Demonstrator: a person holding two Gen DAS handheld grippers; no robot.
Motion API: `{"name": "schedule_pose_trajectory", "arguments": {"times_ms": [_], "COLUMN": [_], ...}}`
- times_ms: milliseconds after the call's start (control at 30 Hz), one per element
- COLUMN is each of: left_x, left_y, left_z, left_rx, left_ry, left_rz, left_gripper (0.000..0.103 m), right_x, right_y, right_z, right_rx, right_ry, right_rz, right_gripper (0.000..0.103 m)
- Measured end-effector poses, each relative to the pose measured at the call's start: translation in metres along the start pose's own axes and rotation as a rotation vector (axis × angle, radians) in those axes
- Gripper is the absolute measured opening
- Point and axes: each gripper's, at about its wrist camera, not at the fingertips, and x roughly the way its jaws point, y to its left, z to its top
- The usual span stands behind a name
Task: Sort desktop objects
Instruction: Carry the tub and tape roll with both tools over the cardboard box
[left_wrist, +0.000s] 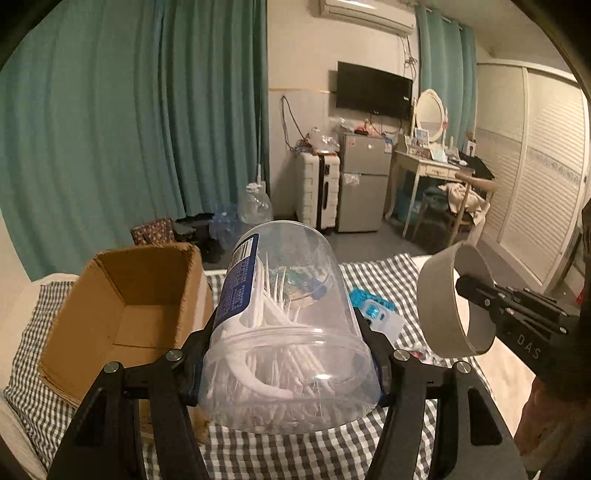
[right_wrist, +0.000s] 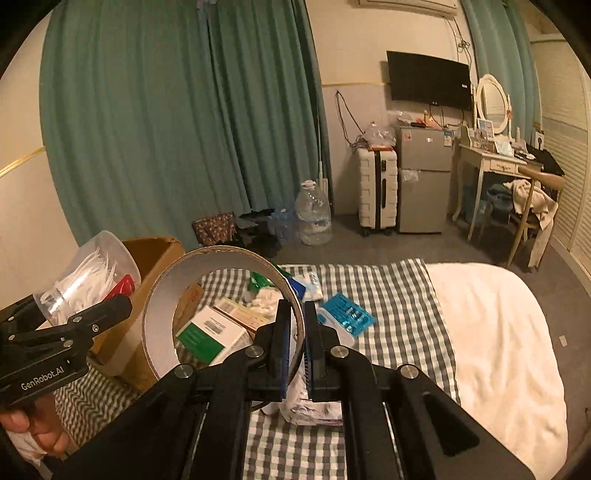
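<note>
Black jaws of the left gripper (left_wrist: 288, 354) fill the bottom of the left wrist view, spread wide and pressed against both sides of a clear plastic jar (left_wrist: 291, 332). It lies tilted between them, base pointing away, packed with white floss picks and wearing a blue label. It is held in the air above a bed covered by a grey and white checked cloth (left_wrist: 369, 273). To its left an open cardboard box (left_wrist: 129, 295) sits on the cloth, flaps up.

From the right wrist view, the right gripper (right_wrist: 295, 343) has its jaws nearly together, pinching the wall of a wide tape roll (right_wrist: 207, 258), one jaw inside the ring and one outside. The roll stands on edge in the air, its hole facing the camera. Through and beyond it, on the checked cloth, lie a green and white carton (right_wrist: 207, 332), a blue blister pack (right_wrist: 347, 314) and some crumpled white wrapping (right_wrist: 314, 406). A white quilt (right_wrist: 498, 332) covers the bed to the right.

A person's fingers (right_wrist: 40, 435) show under the left gripper's handle.
</note>
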Motion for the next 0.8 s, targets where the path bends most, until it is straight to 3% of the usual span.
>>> {"name": "schedule_pose_trajectory", "arguments": {"times_ms": [300,800], "left_x": [-0.012,-0.014], "left_y": [0.031,0.091], "left_z": [0.014,0.008], "left_rx": [-0.018,-0.059], "left_ry": [-0.06,-0.062], "left_rz": [0.064,0.166], "left_gripper": [0.065,0.065], "right_x": [-0.004,0.009], "right_y": [0.032,0.089], "right_z": [0.018,0.024], "right_rx": [-0.022,-0.073], "right_ry": [-0.038,-0.047], "right_rz": [0.028,0.123], "right_gripper": [0.006,0.006]}}
